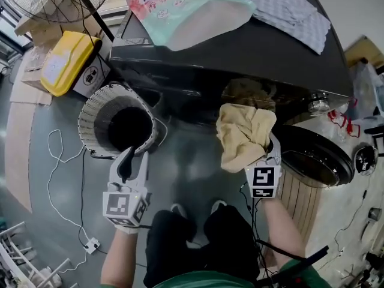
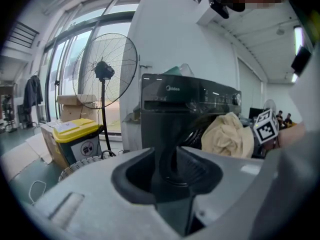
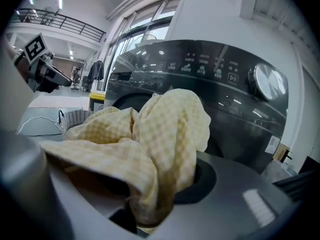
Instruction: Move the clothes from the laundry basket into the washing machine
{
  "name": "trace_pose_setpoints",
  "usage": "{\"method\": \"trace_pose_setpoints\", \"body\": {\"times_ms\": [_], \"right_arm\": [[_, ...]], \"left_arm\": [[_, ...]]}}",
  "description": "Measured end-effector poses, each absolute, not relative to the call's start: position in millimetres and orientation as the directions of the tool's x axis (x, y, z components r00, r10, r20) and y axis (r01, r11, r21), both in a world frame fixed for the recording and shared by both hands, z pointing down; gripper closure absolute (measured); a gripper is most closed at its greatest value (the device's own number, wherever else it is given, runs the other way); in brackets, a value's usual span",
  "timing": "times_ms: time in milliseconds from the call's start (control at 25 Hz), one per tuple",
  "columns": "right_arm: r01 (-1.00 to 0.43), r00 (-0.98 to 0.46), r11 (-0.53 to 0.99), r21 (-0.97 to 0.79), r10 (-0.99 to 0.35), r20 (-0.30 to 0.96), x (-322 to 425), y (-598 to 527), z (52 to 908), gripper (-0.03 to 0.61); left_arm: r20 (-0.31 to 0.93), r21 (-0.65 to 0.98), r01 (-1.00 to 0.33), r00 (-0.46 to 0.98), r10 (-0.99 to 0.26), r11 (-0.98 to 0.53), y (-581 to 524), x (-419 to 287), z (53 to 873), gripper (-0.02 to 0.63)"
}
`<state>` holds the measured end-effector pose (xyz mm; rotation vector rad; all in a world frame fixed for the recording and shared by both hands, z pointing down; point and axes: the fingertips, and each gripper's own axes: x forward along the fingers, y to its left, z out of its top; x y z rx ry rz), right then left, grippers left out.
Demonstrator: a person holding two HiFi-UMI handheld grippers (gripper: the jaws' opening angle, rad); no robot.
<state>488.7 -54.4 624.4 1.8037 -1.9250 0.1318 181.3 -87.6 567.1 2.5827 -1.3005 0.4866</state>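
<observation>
The right gripper [image 1: 264, 164] has its jaws closed on a yellow checked cloth [image 1: 243, 134], bunched between them and spilling over the tips. In the head view the cloth hangs at 12 o'clock from that gripper, just in front of the dark washing machine [image 1: 240, 53]. The machine's open door [image 1: 315, 155] is at 3 o'clock from the gripper.

The left gripper [image 1: 133, 161] has its fingers [image 1: 144, 161] a little apart with nothing between them. The white laundry basket [image 1: 90, 116] stands on the floor at 11 o'clock from it; the basket's inside looks dark, perhaps empty, though the view is too dim to be sure.

A detergent bag [image 1: 186, 8] lies on the machine's top. A yellow-lidded bin [image 1: 66, 62] sits at 10 o'clock from the basket.
</observation>
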Motion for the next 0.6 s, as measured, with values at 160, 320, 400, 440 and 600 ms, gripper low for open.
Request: {"method": "trace_pose_setpoints", "body": {"times_ms": [160,320,400,440,600], "right_arm": [[-0.957,-0.018,0.129,0.258,-0.919,0.393,492,-75,672,0.413],[-0.953,-0.033,0.134,0.273,-0.938,0.345,497,-99,715,0.411],[-0.956,-0.037,0.128,0.263,-0.944,0.327,498,-108,734,0.41],[-0.957,-0.038,0.128,0.26,-0.945,0.324,499,-109,744,0.408],[-0.959,-0.021,0.116,0.258,-0.938,0.346,509,-111,776,0.4]], "left_arm": [[0.322,0.028,-0.81,0.562,-0.762,-0.586,-103,186,599,0.479],[0.237,0.017,-0.813,0.569,-0.787,-0.582,-120,190,634,0.479],[0.219,0.016,-0.814,0.57,-0.792,-0.581,-126,191,656,0.479],[0.213,0.015,-0.814,0.57,-0.793,-0.581,-127,191,666,0.479],[0.191,0.0,-0.812,0.574,-0.797,-0.584,-124,192,692,0.479]]}}
